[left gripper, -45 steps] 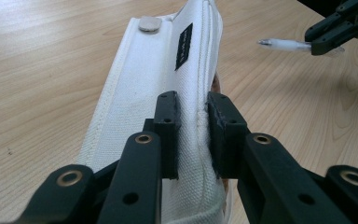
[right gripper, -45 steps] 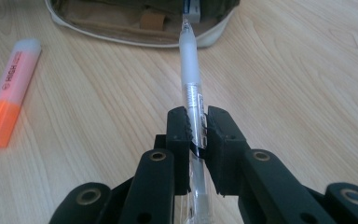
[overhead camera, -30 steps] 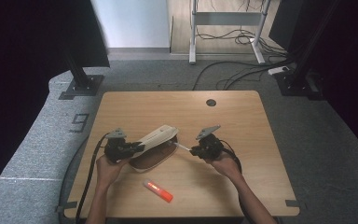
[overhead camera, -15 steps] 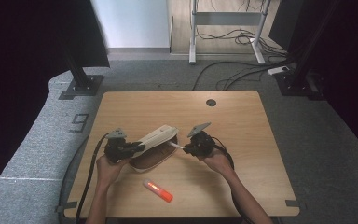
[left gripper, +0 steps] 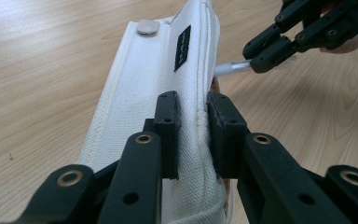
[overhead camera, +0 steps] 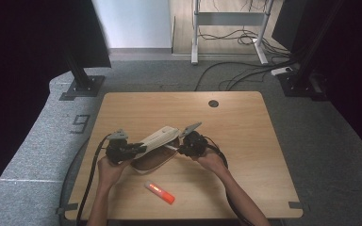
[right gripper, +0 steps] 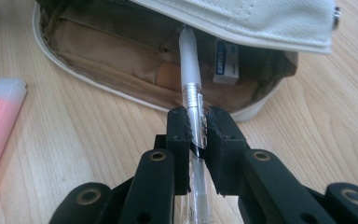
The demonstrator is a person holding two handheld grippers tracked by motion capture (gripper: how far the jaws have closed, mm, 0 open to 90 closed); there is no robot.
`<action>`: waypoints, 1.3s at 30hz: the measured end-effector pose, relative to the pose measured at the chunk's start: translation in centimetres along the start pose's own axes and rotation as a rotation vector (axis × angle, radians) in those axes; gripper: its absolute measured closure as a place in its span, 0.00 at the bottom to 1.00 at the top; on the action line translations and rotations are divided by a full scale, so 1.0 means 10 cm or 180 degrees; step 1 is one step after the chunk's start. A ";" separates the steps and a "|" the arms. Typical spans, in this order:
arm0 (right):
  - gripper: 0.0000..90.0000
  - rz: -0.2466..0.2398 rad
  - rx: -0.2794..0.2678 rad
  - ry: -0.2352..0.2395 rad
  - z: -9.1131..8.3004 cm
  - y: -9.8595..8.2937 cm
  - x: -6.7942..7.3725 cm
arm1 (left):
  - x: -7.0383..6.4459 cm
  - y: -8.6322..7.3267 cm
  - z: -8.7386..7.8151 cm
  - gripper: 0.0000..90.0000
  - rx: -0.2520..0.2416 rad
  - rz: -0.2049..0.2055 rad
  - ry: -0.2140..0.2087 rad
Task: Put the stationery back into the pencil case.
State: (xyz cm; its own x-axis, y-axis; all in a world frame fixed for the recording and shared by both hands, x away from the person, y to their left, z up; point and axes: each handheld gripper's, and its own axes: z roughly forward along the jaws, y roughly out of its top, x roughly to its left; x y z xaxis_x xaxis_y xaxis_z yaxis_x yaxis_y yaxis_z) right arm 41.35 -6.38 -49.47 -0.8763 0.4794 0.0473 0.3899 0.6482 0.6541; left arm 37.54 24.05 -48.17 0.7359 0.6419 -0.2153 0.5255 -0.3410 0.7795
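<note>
A pencil case (overhead camera: 153, 157) with a brown inside lies near the table's front, its white canvas flap (overhead camera: 159, 136) lifted. My left gripper (overhead camera: 139, 149) is shut on the flap's edge (left gripper: 186, 74) and holds it up. My right gripper (overhead camera: 179, 150) is shut on a white and clear pen (right gripper: 191, 88), whose tip reaches into the case's open mouth (right gripper: 121, 51) under the flap. In the left gripper view the right gripper (left gripper: 279, 44) and its pen (left gripper: 230, 68) come in beside the flap. A white eraser (right gripper: 224, 65) sits inside the case.
An orange and pink highlighter (overhead camera: 159, 191) lies on the wooden table (overhead camera: 245, 141) in front of the case, near the front edge. A round cable hole (overhead camera: 213, 103) sits at the table's back. Monitor stands and cables are on the floor beyond.
My right gripper has moved left with the pen, bringing its tip up to and into the case's opening. The left gripper has kept the flap raised.
</note>
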 end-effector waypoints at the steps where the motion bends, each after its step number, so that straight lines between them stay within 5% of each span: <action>1: 0.87 0.0000 0.0000 0.0000 0.00 0.00 0.00 | 0.00 0.00 0.00 0.83 0.0002 0.0002 0.0000; 39: 0.86 -0.0142 -0.0009 0.0182 0.65 0.37 0.17 | -0.01 0.01 0.01 0.83 -0.0003 -0.0003 -0.0021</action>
State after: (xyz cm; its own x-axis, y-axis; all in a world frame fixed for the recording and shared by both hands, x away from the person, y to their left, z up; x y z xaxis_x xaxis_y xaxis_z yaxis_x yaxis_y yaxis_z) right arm 43.16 0.65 -51.89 -0.9076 0.4154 0.0609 0.3492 0.6664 0.6587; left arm 37.50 23.90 -48.11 0.7382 0.6377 -0.2199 0.5258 -0.3398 0.7798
